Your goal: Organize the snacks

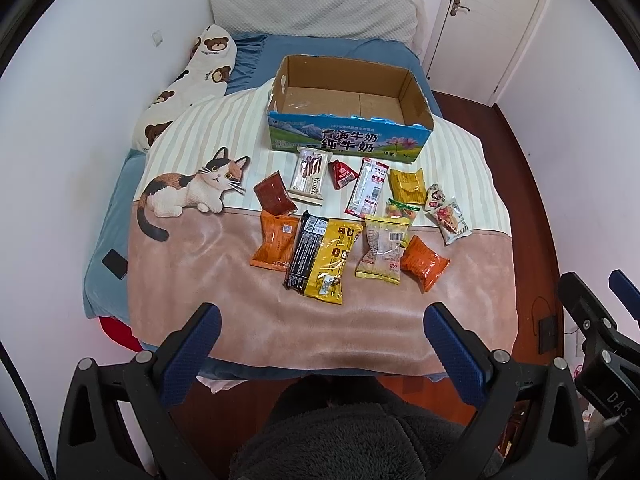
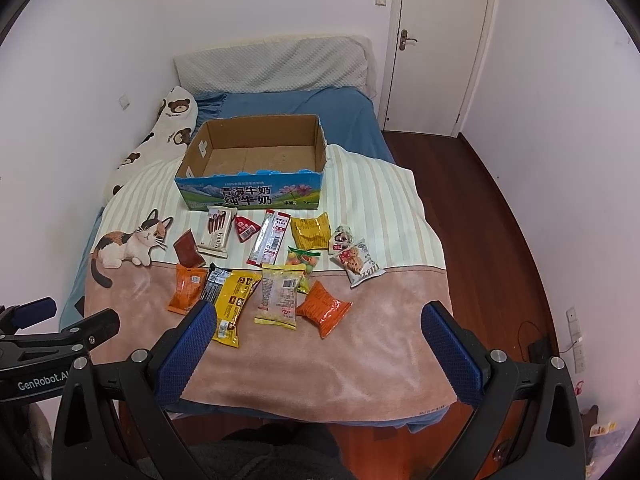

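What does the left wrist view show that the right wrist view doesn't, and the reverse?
Only the left wrist view shows the black phone-like slab on the blue sheet and the right claw from the side. Only the right wrist view shows the left claw from the side and wall sockets. Both show the empty milk carton box, the snack packets, the cat blanket and the door.
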### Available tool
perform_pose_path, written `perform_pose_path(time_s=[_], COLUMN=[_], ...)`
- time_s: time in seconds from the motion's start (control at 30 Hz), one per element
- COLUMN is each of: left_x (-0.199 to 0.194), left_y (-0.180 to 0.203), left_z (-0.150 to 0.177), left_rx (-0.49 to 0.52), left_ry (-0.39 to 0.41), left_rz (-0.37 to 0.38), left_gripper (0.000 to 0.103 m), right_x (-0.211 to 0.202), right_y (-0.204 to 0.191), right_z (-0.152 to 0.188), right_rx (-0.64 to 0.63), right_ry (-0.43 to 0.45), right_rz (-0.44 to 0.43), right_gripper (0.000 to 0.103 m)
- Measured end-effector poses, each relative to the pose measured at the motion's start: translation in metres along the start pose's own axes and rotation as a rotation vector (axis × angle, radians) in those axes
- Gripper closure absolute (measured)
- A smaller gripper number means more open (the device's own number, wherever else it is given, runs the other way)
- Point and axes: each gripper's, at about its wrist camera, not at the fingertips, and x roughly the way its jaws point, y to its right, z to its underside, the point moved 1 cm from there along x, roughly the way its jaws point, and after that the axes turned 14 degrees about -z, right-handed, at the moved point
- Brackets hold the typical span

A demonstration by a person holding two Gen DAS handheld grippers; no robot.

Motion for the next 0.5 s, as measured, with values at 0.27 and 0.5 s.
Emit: perform_pose_path(time_s=[0.27, 0.5], left_x=[-0.0007, -0.0084], left_y=[-0.0005, -0.0046], left_z=[-0.0009, 0.0], left_rx=[-0.002, -0.012], left_ry=[0.001, 0.011], left_rz=[-0.002, 0.0], left_gripper=[0.0, 0.0], right_x=[-0.005, -0.0073], right_y=[0.0006, -0.0008], right_z=[-0.0008, 0.0008], right_rx=[-0.008, -0.013], right_ry=[0.01, 0.01], right_rz=[-0.002, -0.005], right_gripper=[0.0, 0.0])
